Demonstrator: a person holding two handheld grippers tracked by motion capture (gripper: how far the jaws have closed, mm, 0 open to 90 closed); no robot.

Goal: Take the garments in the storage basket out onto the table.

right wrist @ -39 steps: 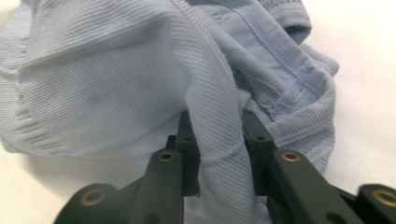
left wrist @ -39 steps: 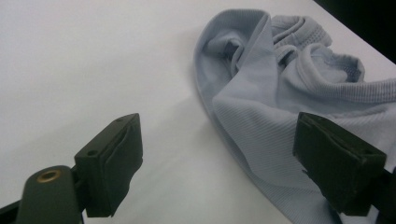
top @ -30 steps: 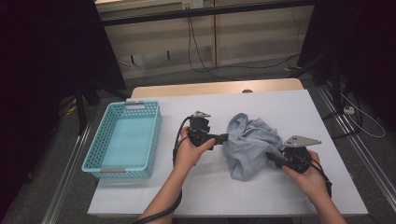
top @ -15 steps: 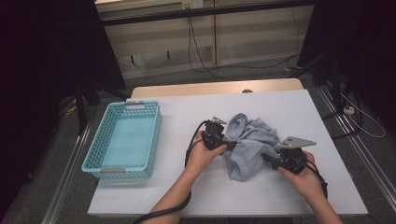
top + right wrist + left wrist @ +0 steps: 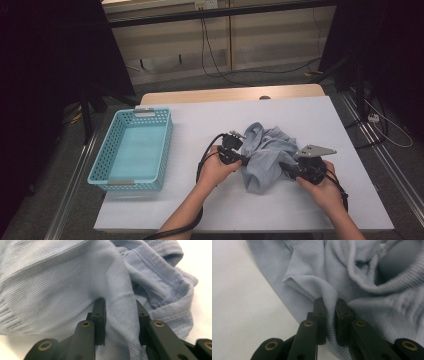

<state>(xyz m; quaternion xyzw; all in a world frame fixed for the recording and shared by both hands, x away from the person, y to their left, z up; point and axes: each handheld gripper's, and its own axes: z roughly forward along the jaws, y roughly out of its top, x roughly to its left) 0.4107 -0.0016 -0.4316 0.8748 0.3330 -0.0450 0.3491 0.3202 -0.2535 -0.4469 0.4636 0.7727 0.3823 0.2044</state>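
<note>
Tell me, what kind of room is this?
Probably a lab or recording workspace, not a home: a white table with dark screens around, cables trailing across the floor, and a person working crumpled cloth with handheld grippers beside a blue basket.

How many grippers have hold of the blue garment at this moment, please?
2. The left gripper pinches a fold at the garment's left edge, its jaws having just closed; the right gripper grips its lower right side.
</note>
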